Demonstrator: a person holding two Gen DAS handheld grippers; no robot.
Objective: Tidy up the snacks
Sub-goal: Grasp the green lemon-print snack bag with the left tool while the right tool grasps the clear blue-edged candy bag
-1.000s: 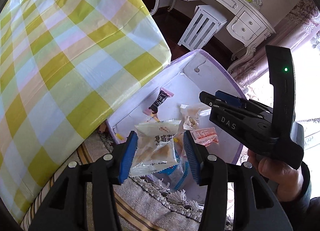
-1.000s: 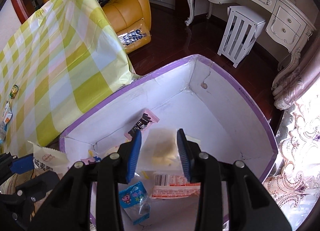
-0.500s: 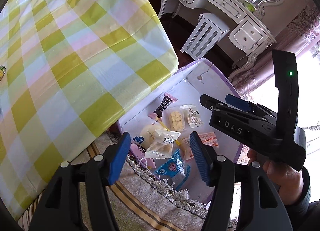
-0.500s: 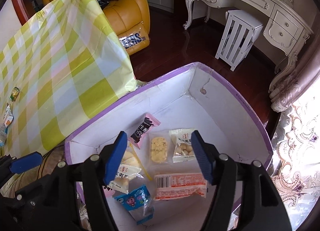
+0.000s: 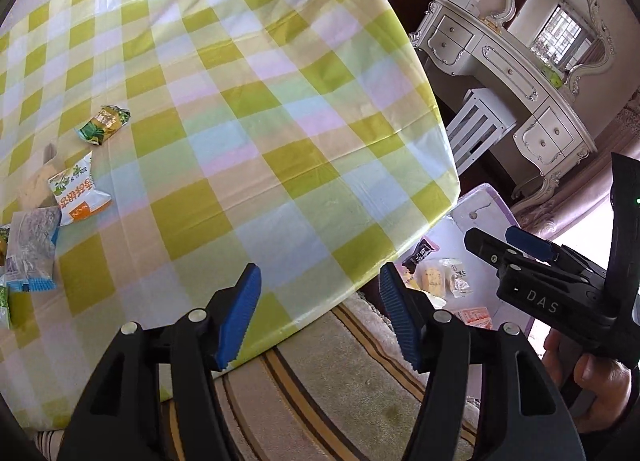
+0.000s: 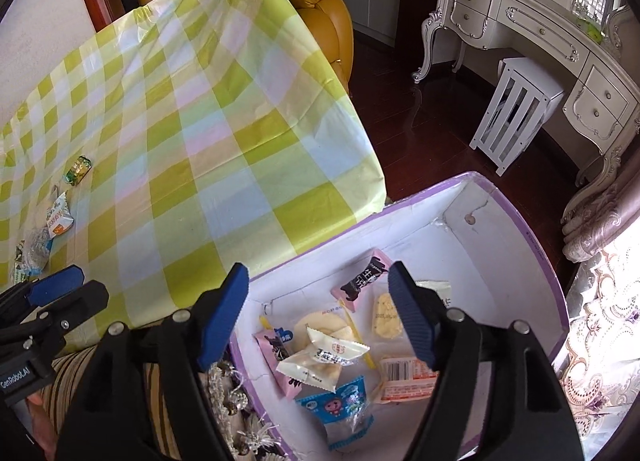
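I hold the left gripper [image 5: 320,313] wide apart and empty over the near edge of the checked table [image 5: 248,133]; the right gripper [image 6: 318,313], also spread wide with nothing between its pads, hangs above the purple-rimmed box [image 6: 532,245] on the floor at the table's 4 o'clock side. Several packets [image 6: 320,357] already lie loose in the box. More wait on the table at about 9 o'clock from my left gripper: an orange-and-white packet [image 5: 76,191], a green one [image 5: 103,125] beyond it, a clear bag [image 5: 34,249] nearer, possibly others cut off at the frame edge. These look light, crinkly and slippery, the biscuits inside likely brittle. I judge the safest hold is across a packet's flat sealed end, squeezed gently, not over the middle.
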